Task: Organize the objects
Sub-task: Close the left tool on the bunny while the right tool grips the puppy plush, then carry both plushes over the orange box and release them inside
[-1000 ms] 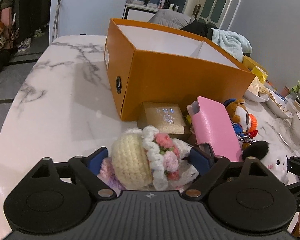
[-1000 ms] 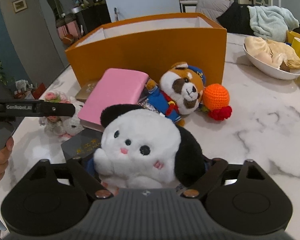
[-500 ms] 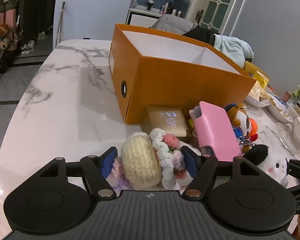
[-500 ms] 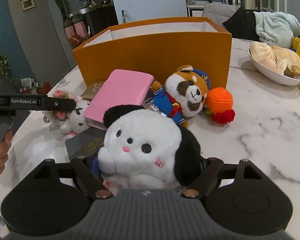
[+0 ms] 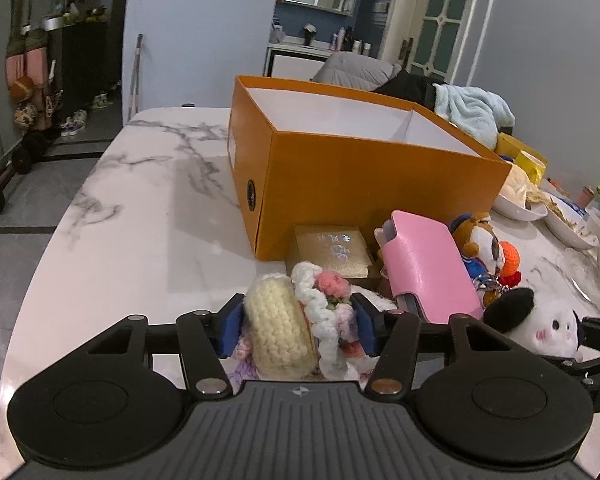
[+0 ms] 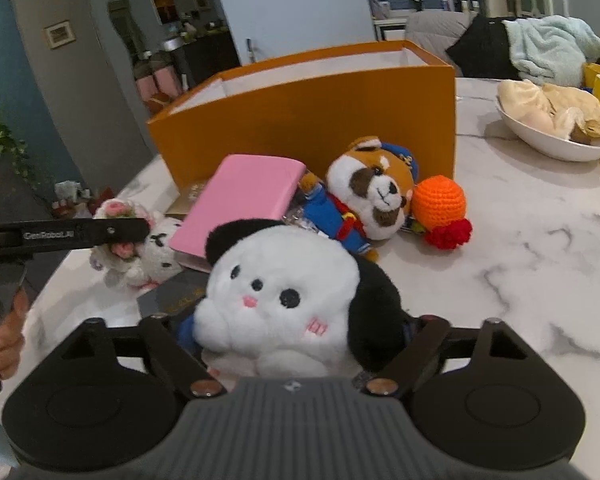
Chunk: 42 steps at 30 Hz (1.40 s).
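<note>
Closing on a crocheted doll [image 5: 288, 328], the left gripper [image 5: 296, 326] has its blue pads pressed on both sides; orange box [image 5: 364, 184] beyond on the table [image 5: 140, 220].

Right view: right gripper [image 6: 296, 332], jaws narrowing, pinches a white plush dog [image 6: 276, 296]; pink case [image 6: 244, 200] behind.
</note>
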{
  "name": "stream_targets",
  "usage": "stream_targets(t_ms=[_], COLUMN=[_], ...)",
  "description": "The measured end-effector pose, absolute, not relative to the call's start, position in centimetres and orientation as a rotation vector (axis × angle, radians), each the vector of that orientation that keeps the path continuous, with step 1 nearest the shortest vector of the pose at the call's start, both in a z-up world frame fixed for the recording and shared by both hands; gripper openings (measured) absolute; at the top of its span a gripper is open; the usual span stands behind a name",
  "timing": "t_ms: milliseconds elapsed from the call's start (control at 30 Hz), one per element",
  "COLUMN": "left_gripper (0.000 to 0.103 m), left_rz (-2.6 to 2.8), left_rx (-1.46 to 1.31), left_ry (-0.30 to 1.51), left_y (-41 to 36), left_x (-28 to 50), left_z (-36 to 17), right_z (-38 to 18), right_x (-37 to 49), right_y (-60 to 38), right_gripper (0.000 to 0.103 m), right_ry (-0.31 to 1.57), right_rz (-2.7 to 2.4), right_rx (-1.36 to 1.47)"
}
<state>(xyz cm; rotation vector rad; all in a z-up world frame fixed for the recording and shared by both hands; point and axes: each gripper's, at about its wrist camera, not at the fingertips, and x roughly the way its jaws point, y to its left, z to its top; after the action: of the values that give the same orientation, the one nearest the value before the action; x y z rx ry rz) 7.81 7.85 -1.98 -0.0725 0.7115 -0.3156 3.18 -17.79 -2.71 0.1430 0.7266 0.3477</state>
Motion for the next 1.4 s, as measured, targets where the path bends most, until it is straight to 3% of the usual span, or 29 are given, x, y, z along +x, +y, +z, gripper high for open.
stream_targets(t_ms=[333,767,1067,1400], left_gripper=[0.065,0.065,0.066,0.066], left_rz=[-0.29,-0.337,-0.258,-0.193], left_rx=[-0.09,-0.107,-0.077,0.051], left_ry=[0.666,0.532,0.546,0.731], left_y=[8.1,7.1,2.5,-1.6], left_x=[6.5,7.0,18.7,27.9], left_z=[0.7,7.9,10.5,4.4], right_z=[-1.1,4.5,12.3,7.6], right_x=[2.4,3.0,15.3,29.7], right_y=[-19.2,-21.9,-22.3,-19.0], right_gripper=[0.078,0.078,0.079,0.079], right_ry=[0.694,0.635,0.582,0.839], right_rz=[0.408,0.446,0.428,0.353], right_rx=[0.207,0.228,0.232,0.16])
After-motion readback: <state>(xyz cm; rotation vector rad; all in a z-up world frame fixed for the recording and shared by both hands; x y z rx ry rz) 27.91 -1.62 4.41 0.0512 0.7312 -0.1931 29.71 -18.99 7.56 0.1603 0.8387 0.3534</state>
